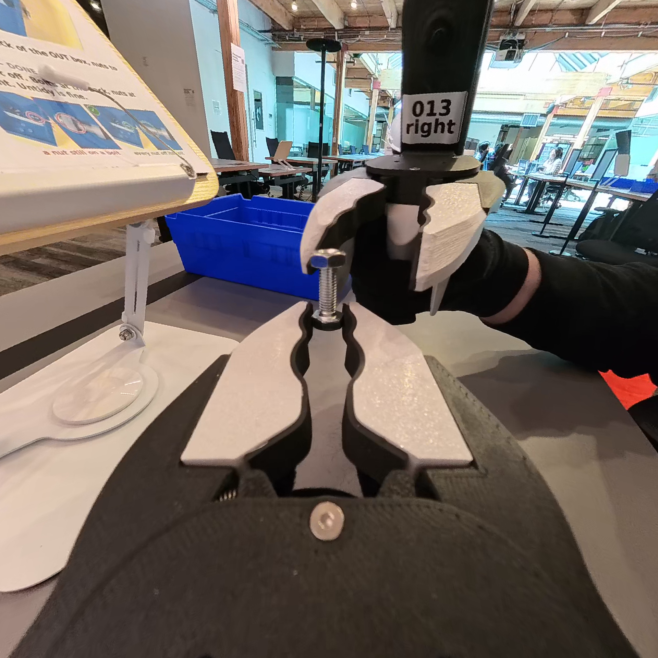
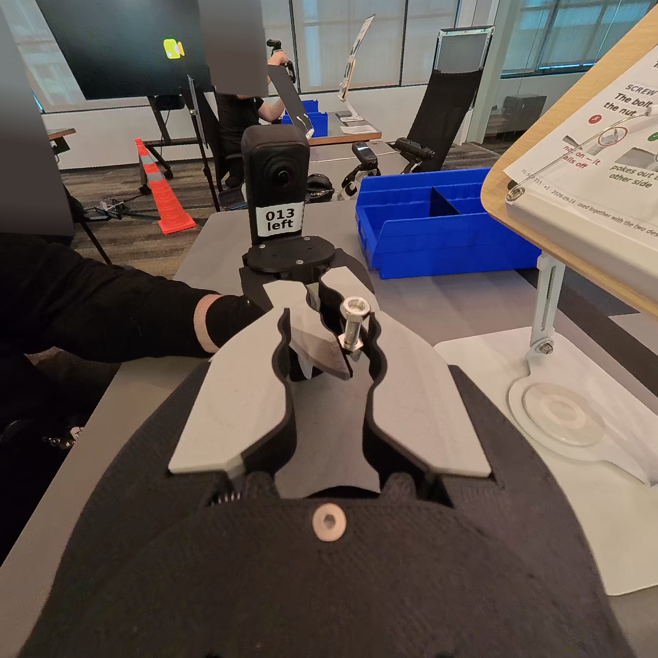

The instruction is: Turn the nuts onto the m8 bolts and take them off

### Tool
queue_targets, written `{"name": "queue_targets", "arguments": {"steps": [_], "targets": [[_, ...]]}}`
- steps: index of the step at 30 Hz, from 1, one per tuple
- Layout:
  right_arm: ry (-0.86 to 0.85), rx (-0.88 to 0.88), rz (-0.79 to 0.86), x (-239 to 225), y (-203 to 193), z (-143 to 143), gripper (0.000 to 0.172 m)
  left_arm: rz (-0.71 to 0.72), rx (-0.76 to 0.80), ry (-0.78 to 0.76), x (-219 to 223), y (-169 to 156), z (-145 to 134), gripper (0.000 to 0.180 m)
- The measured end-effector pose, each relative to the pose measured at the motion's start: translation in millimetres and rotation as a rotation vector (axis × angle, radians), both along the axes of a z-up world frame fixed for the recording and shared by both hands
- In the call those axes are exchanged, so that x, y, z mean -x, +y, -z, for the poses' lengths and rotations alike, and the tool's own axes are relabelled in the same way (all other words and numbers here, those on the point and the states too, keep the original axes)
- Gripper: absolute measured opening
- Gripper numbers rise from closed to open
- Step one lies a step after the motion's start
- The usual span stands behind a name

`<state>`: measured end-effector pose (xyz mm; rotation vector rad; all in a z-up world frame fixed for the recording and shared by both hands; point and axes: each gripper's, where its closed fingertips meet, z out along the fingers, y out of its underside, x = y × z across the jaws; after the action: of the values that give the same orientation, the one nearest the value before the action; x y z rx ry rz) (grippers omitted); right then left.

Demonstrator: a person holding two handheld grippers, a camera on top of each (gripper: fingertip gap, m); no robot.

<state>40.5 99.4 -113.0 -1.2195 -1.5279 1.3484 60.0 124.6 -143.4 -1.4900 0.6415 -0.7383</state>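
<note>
The left gripper (image 1: 325,313) has its jaws clamped on the nut (image 1: 326,316) at the bolt (image 1: 328,281) tip, in front of the blue bin (image 1: 242,245). The right gripper (image 2: 329,331) jaws stand apart around the bolt head (not gripping). Close squarely on the head, then turn without tilting.

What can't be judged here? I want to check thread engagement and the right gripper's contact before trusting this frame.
- Thread depth inside the nut: hidden by the left gripper's fingertips, both views.
- Right gripper contact with the bolt head: its far pad is hidden behind the head.
- Blue bin contents: walls block them, left wrist view.
</note>
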Motion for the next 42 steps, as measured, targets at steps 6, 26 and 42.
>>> {"name": "queue_targets", "arguments": {"steps": [6,26,42], "targets": [[-0.006,-0.011,0.001,-6,0,1,0.032,-0.004,0.001,-0.007,2,1,-1,0.015],[0.041,-0.006,-0.022,-6,-7,-6,0.044,-0.001,0.003,-0.027,4,1,-3,0.015],[0.080,0.002,-0.020,4,-8,-9,0.058,0.007,0.002,-0.040,3,0,-5,0.016]]}}
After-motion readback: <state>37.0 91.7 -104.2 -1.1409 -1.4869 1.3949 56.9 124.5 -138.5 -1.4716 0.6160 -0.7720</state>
